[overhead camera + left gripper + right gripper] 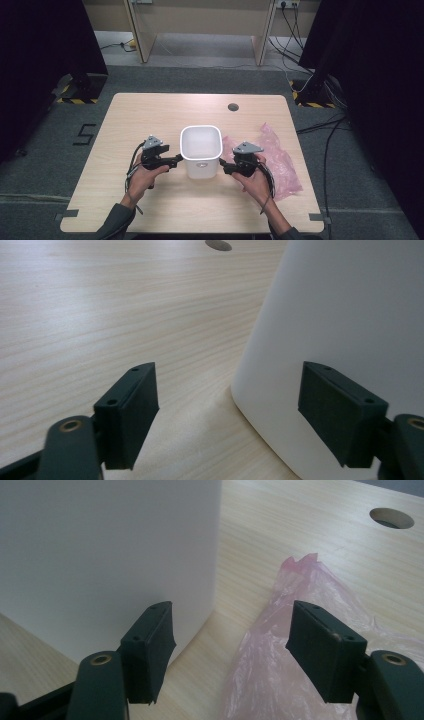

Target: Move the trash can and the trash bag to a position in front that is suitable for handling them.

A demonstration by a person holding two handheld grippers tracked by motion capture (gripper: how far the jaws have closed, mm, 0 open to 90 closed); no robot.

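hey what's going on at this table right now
A person holds a gripper in each hand on either side of an upright white bin in the middle of the wooden table. The left gripper and right gripper are both open, close to the bin's walls, gripping nothing. A crumpled pink plastic bag lies flat on the table beside the right gripper, not yet picked up.
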